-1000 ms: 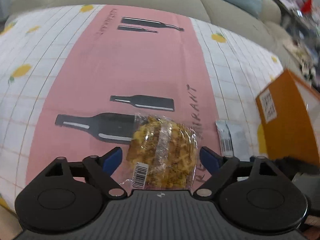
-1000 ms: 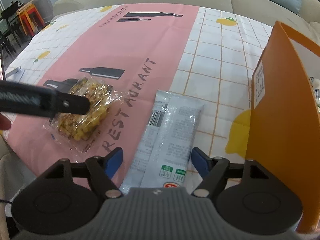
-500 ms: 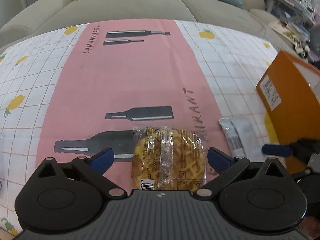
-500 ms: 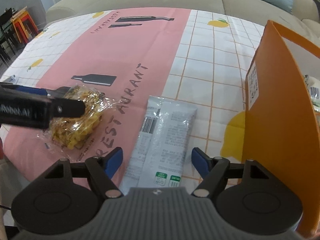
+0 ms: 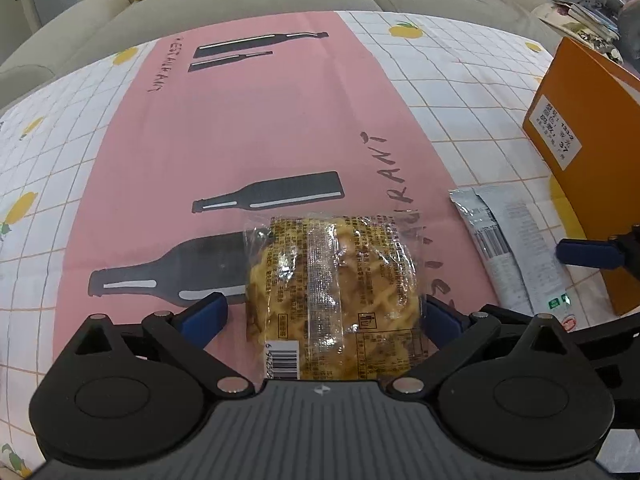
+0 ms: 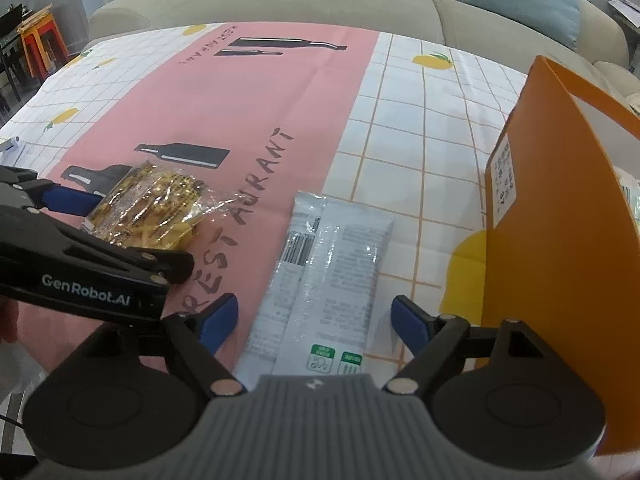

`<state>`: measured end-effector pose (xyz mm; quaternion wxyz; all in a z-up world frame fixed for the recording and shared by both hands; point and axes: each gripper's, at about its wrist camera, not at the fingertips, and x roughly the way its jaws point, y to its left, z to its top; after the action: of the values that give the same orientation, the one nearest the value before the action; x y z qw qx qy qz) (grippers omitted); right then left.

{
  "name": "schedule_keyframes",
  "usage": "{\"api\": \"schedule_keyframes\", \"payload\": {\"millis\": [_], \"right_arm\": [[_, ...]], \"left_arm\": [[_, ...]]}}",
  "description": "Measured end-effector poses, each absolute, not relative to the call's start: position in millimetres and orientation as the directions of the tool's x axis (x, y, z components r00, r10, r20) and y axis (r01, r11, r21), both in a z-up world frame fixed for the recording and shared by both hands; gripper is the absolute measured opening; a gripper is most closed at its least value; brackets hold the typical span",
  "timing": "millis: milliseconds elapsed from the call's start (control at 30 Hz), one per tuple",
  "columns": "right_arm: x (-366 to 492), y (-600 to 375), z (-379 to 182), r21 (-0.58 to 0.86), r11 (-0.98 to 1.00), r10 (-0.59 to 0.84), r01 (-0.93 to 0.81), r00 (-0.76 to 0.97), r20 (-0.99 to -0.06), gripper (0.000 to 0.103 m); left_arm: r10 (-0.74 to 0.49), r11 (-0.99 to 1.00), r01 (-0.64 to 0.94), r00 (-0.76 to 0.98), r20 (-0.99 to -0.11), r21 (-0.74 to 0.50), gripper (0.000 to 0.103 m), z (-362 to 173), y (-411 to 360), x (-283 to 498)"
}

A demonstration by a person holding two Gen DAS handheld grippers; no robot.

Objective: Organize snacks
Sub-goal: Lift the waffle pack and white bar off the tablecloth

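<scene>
left gripper [image 5: 323, 312]: fingers apart, straddling yellow noodle pack [image 5: 332, 292] lower centre, unclamped | right gripper [image 6: 316, 320]: jaws opening around grey sachet [image 6: 324, 276], lower centre, beside orange box [image 6: 560, 240]

yellow noodle pack [image 5: 334, 292], grey sachet [image 6: 326, 276], lying flat

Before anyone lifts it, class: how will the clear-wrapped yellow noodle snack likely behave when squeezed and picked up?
The noodle snack probably crackles and slips a little, since its clear wrap is glossy. The chunky block inside looks brittle, so a hard squeeze may crumble it. It seems light and flat-lying, unlikely to roll.
</scene>
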<state>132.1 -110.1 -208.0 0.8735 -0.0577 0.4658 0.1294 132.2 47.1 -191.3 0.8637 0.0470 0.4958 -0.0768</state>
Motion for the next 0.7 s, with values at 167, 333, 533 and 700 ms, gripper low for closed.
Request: {"api": "schedule_keyframes", "payload": {"millis": [167,333,533,700], "right_arm": [[131,-110,-209,0.019,0.962,0.172,-0.273,0.549,-0.818,0.088],[128,-107,-211,0.022,0.960,0.178,-0.280,0.545,-0.819,0.094],[127,-107,-212,0.026,0.960,0.181,-0.279,0.550,-0.815,0.095],[127,-106,-212,0.030,0.958,0.188,-0.286,0.542,-0.819,0.096]], "left_arm": [[-0.055,0.991,0.135,0.499,-0.865,0.014,0.103,-192,45,135],[-0.024,0.997,0.075,0.553,-0.833,0.021,0.103,-194,43,128],[0.005,0.992,0.097,0.604,-0.797,0.080,0.103,-194,36,121],[-0.038,0.996,0.088,0.593,-0.804,0.017,0.103,-195,42,125]]}}
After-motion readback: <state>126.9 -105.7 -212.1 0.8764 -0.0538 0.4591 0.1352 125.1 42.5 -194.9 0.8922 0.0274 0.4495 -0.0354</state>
